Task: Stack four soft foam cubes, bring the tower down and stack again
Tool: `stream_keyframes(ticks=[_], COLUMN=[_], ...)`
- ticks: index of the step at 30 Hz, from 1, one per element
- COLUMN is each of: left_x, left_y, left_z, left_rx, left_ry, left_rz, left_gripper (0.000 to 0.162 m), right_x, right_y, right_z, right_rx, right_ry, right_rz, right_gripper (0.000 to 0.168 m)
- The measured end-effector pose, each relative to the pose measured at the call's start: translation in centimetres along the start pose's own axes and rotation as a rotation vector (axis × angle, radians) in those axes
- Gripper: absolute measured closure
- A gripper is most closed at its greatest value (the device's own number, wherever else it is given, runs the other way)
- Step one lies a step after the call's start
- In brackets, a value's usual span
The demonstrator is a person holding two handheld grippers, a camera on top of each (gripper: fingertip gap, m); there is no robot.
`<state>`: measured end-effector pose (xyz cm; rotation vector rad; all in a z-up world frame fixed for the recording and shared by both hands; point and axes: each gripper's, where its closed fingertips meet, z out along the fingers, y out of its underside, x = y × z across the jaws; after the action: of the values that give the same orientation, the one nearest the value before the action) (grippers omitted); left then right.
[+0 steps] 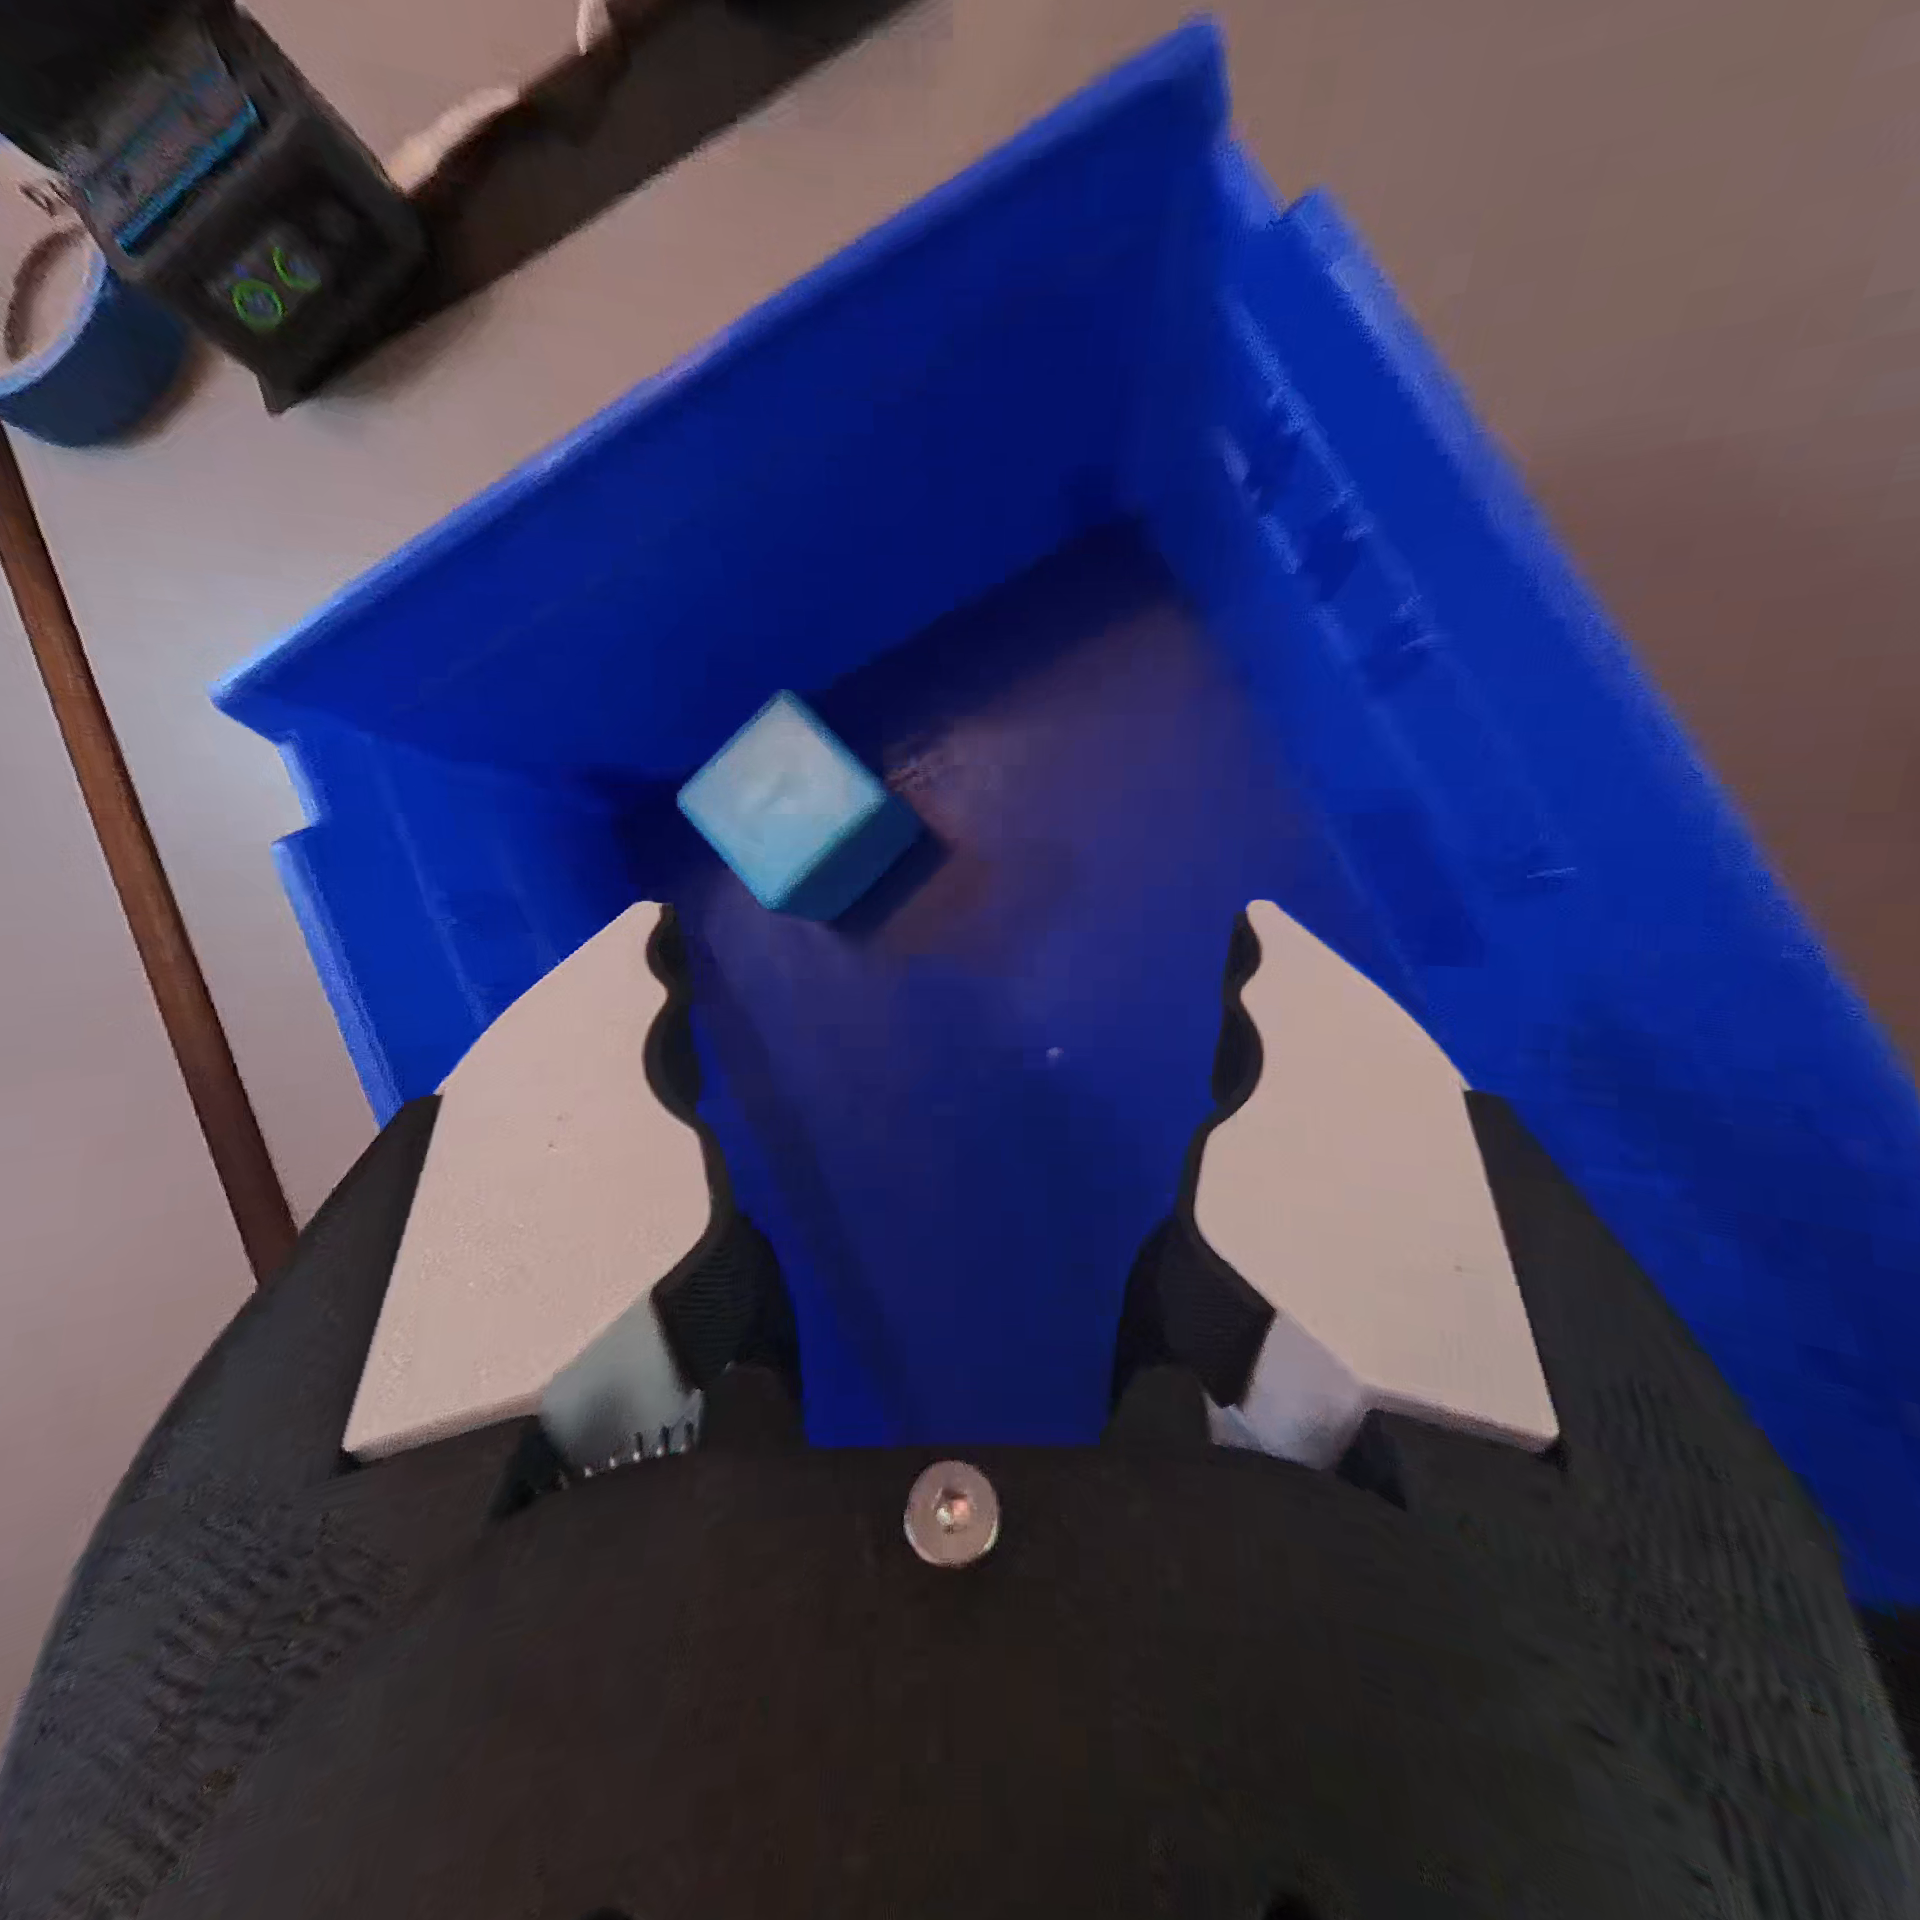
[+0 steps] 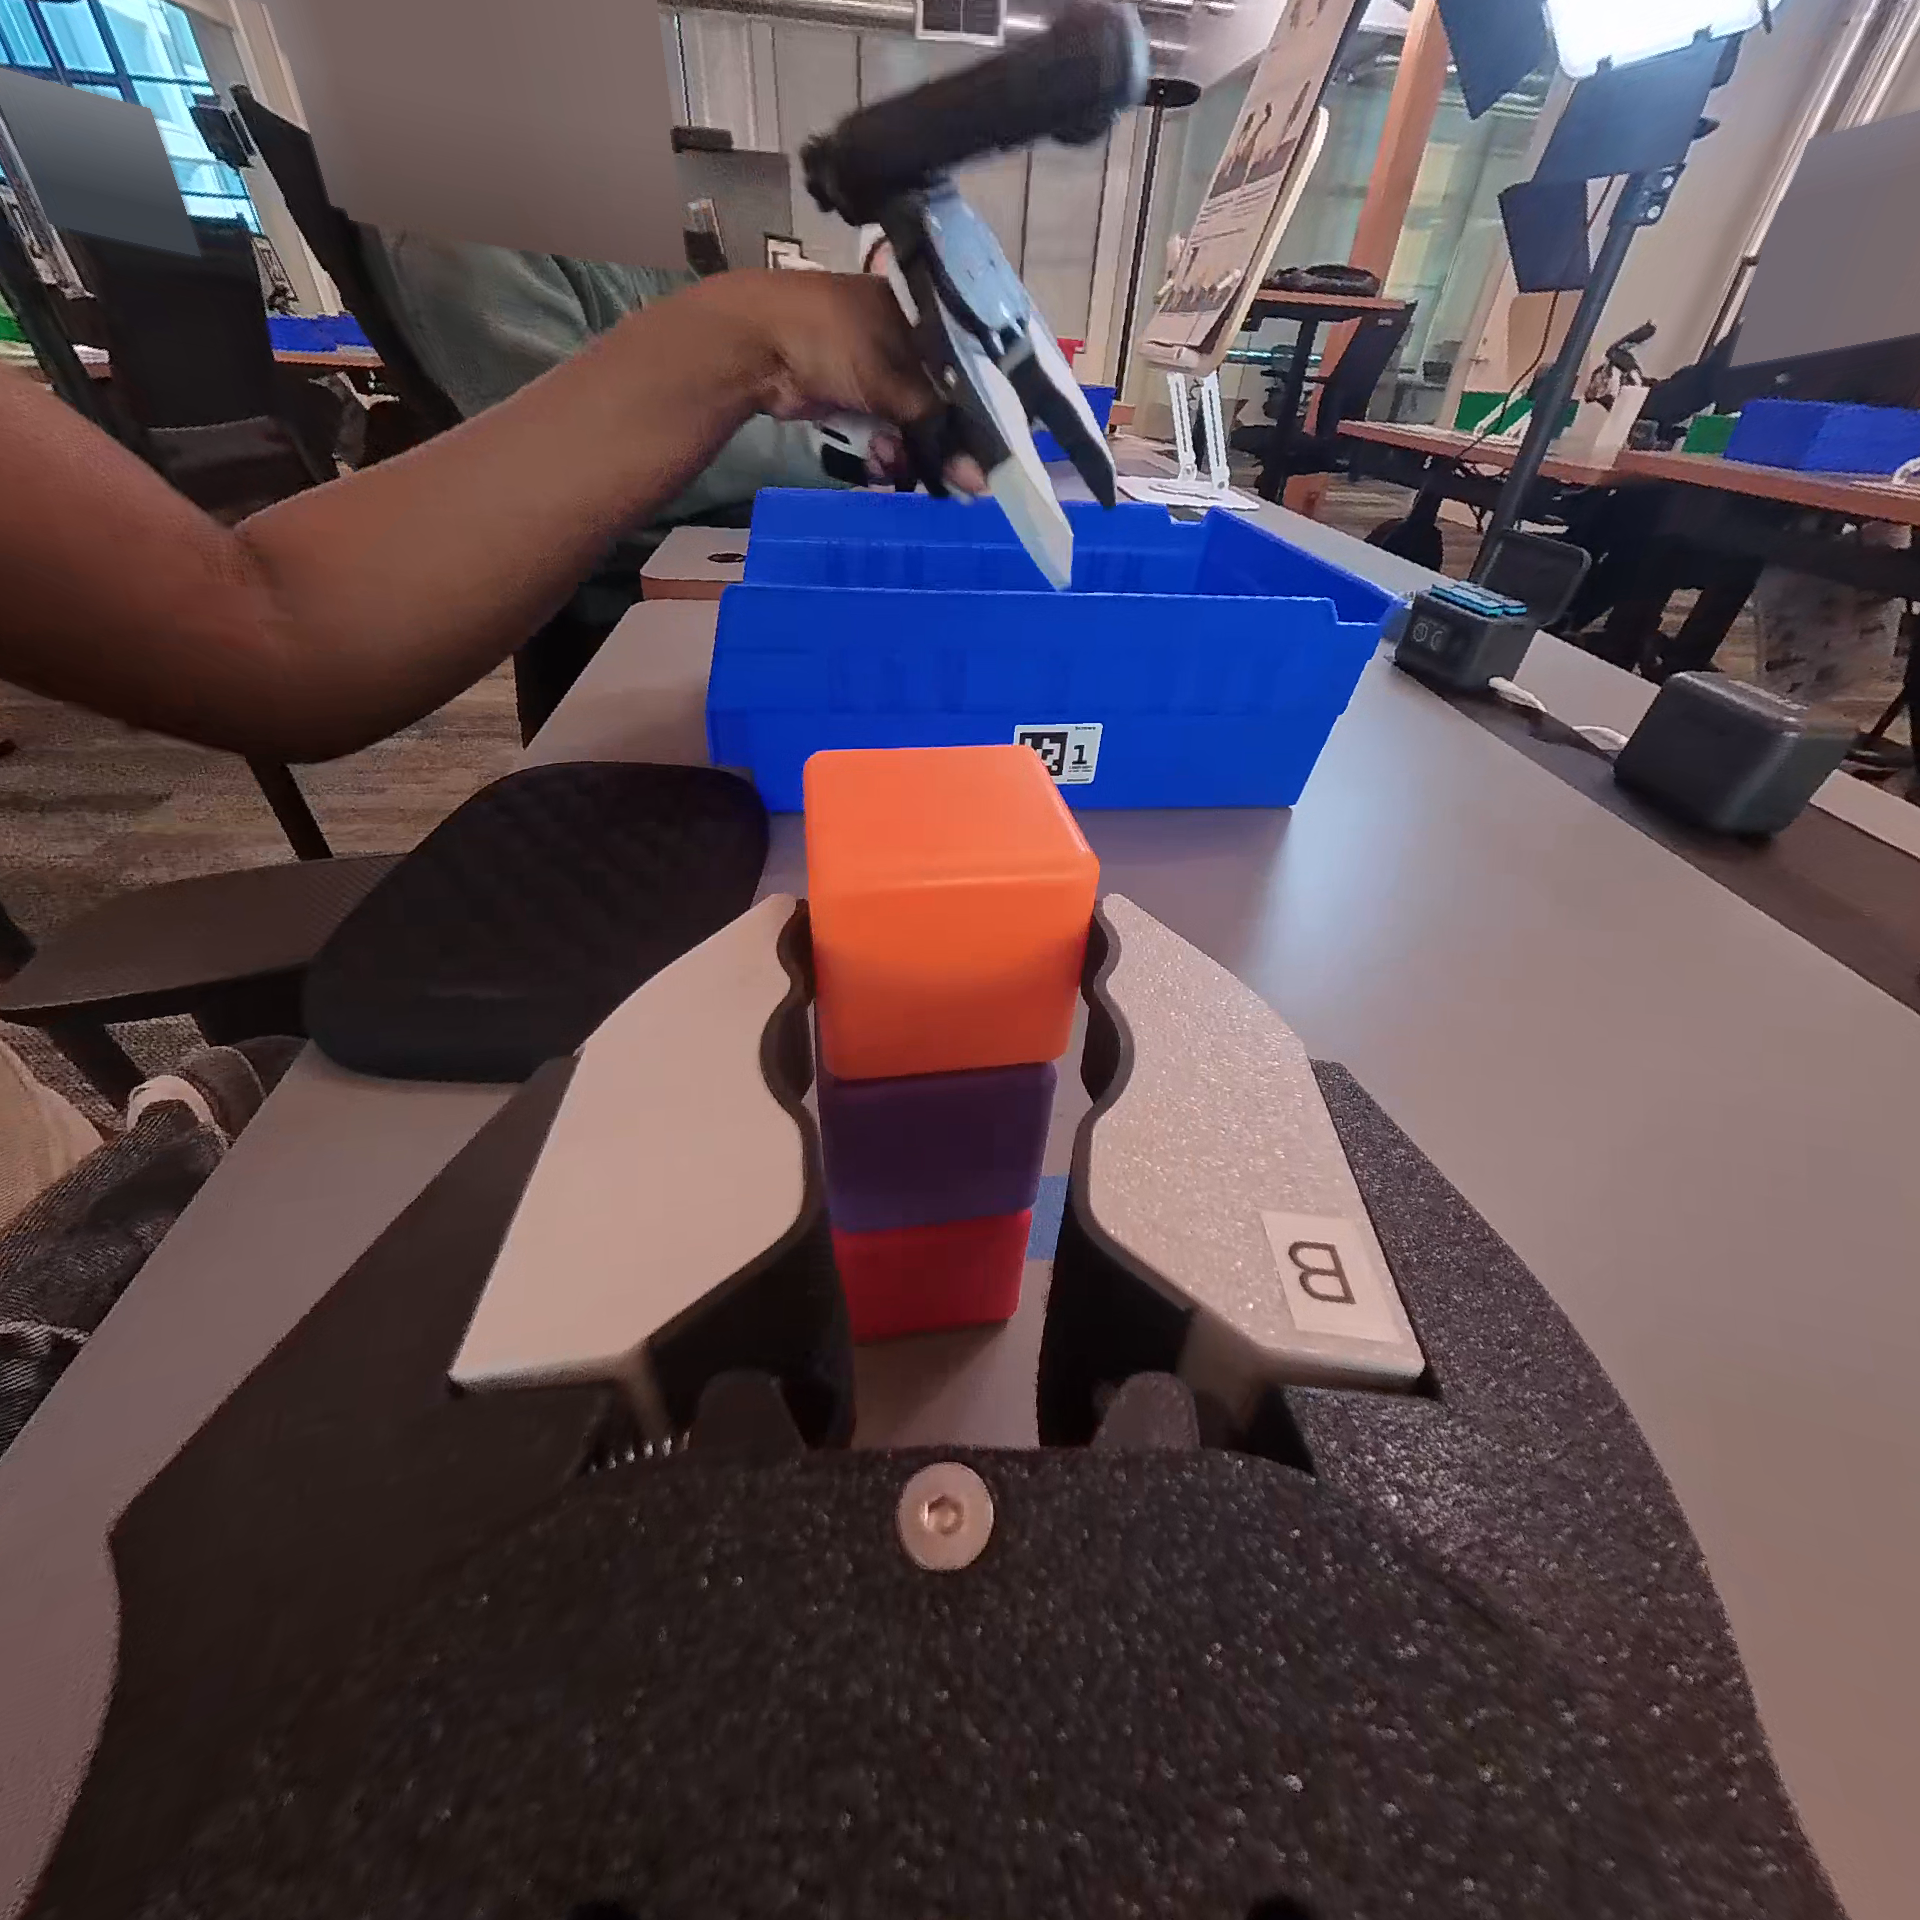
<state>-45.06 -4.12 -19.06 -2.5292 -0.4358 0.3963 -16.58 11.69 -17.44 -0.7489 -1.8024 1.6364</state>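
Note:
In the left wrist view a light blue foam cube (image 1: 795, 808) lies on the floor of a blue bin (image 1: 935, 499), near its left wall. My left gripper (image 1: 951, 914) is open and empty above the bin, just short of the cube. It also shows in the right wrist view (image 2: 1075, 535), tilted down over the bin (image 2: 1039, 675). In the right wrist view a tower stands on the grey table: red cube (image 2: 930, 1273) at the bottom, purple cube (image 2: 935, 1143) on it, orange cube (image 2: 945, 904) on top. My right gripper (image 2: 945, 914) is shut on the orange cube.
A black device with green-ringed buttons (image 1: 249, 229) and a roll of blue tape (image 1: 83, 353) sit on the table past the bin. In the right wrist view a dark grey box (image 2: 1730, 753) and another device (image 2: 1465, 634) lie to the right. A person's arm (image 2: 364, 561) reaches in from the left, above a black chair armrest (image 2: 530, 914).

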Motion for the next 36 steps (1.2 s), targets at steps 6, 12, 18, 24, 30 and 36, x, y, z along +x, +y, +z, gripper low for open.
stream_keyframes(ticks=[6,12,18,24,30,36], left_x=[-2.6,-3.6,-4.3,-2.6,1.0,13.4], left_y=[0.7,1.2,2.5,2.6,-3.4,-8.8], left_z=[4.6,6.2,7.3,6.4,-0.9,-7.3], left_rx=[-0.156,-0.299,-0.493,-0.507,-0.337,-0.24], left_ry=[0.036,0.047,0.133,0.294,0.232,0.303], left_rz=[-0.118,0.12,0.5,0.496,0.487,0.643], left_gripper=[0.067,0.07,0.074,0.11,0.11,0.11], right_x=[0.0,0.0,0.0,0.1,0.0,-0.1], right_y=[0.0,0.0,0.0,0.0,0.0,0.0], right_z=[-0.1,-0.2,-0.2,-0.3,-0.2,-0.2], right_rx=[0.003,0.009,0.009,0.01,0.008,0.006], right_ry=[0.005,0.004,0.003,0.004,0.003,0.01], right_rz=[-0.007,-0.002,-0.003,0.003,-0.001,-0.012], right_gripper=[0.119,0.119,0.119,0.118,0.119,0.119])
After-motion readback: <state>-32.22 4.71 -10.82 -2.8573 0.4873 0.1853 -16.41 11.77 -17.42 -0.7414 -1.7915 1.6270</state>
